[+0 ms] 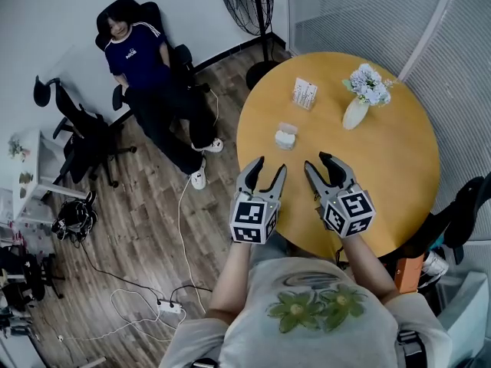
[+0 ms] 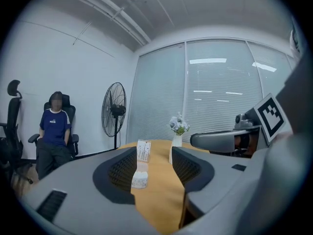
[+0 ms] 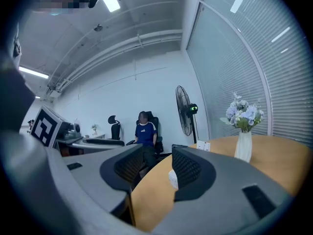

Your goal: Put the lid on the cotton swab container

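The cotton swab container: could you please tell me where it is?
In the head view the container stands on the round table's left part, just beyond the left gripper, with the white box and flower vase farther back.

The table [image 1: 399, 167] looks smooth matt wood, the vase [image 1: 355, 114] glossy white, the floor [image 1: 146, 228] grained planks.

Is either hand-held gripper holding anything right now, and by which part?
Nothing is held. The left hand-held gripper and right hand-held gripper both have empty jaws standing apart; the container sits ahead, untouched.
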Action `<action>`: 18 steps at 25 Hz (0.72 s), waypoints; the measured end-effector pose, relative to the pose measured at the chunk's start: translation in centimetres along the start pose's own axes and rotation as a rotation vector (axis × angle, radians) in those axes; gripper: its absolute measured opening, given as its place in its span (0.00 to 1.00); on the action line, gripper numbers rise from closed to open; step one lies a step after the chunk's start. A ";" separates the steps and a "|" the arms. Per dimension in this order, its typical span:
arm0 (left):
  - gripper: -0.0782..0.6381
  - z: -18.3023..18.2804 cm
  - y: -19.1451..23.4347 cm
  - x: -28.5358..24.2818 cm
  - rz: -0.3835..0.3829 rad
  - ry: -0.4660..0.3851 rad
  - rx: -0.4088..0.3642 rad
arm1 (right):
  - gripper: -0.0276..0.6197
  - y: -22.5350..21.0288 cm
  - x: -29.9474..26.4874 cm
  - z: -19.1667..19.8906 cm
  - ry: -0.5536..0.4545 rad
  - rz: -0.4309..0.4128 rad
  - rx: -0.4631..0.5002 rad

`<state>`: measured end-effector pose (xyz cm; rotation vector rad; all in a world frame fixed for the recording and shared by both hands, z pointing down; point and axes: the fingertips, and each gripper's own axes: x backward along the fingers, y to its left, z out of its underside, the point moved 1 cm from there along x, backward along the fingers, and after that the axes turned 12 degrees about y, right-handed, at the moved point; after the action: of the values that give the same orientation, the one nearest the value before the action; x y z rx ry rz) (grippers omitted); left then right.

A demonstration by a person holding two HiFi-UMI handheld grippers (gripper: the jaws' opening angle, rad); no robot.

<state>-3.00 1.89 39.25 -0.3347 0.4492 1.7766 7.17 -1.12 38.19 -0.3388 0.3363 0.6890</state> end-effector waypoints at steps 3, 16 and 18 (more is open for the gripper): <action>0.44 -0.1 0.5 -1.4 0.002 0.014 -0.020 | 0.36 -0.8 -1.0 -0.5 0.001 -0.002 -0.007; 0.49 2.1 2.6 -7.0 -0.015 0.114 -0.057 | 0.40 -3.5 -4.9 -1.9 0.046 -0.006 -0.015; 0.49 2.4 2.9 -8.2 -0.023 0.124 -0.060 | 0.40 -4.0 -5.8 -1.7 0.059 -0.009 -0.018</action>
<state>-3.73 -4.62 45.45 -0.4923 0.4782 1.7556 5.32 -7.91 39.81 -0.3784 0.3846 0.6748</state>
